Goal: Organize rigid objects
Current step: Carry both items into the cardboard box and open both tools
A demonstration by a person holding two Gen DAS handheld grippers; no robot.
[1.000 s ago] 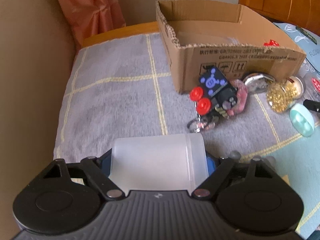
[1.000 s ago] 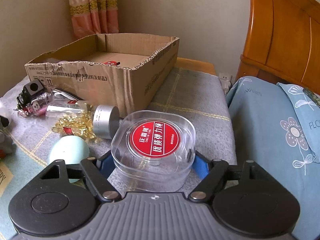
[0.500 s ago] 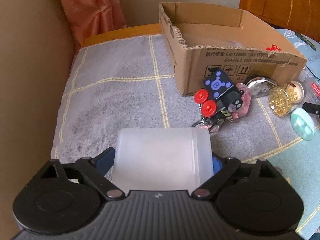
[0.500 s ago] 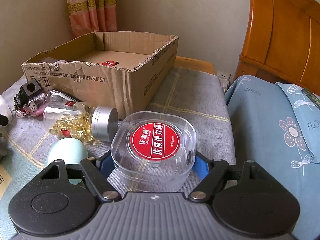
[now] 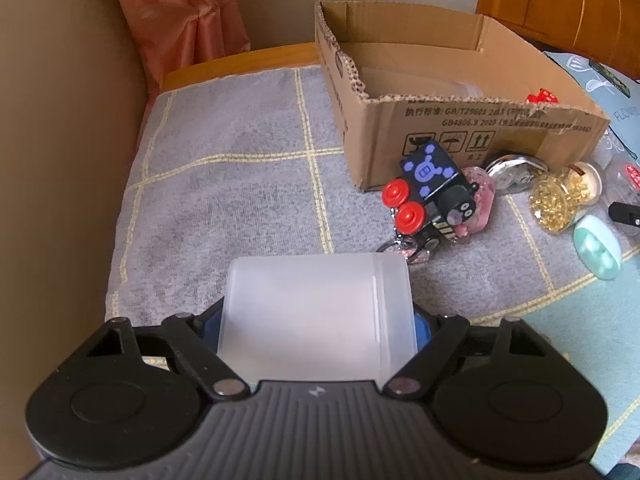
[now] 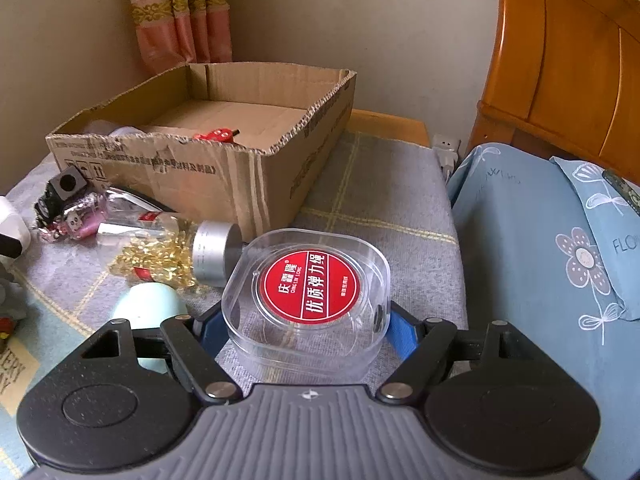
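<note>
My left gripper [image 5: 316, 320] clamps a frosted white container [image 5: 316, 316] across its sides, and my right gripper [image 6: 306, 320] pinches a clear case of elastic cord [image 6: 308, 296] flat, label up, both lifted for carrying. Beyond the loose toy train [image 5: 430, 196] and capsule bottle [image 6: 160, 244] waits the open cardboard box [image 6: 248, 176], where I judge both belong.

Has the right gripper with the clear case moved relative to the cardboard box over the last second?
Yes. The right gripper, shut on the clear case, has risen: more of the cardboard box floor shows.
</note>
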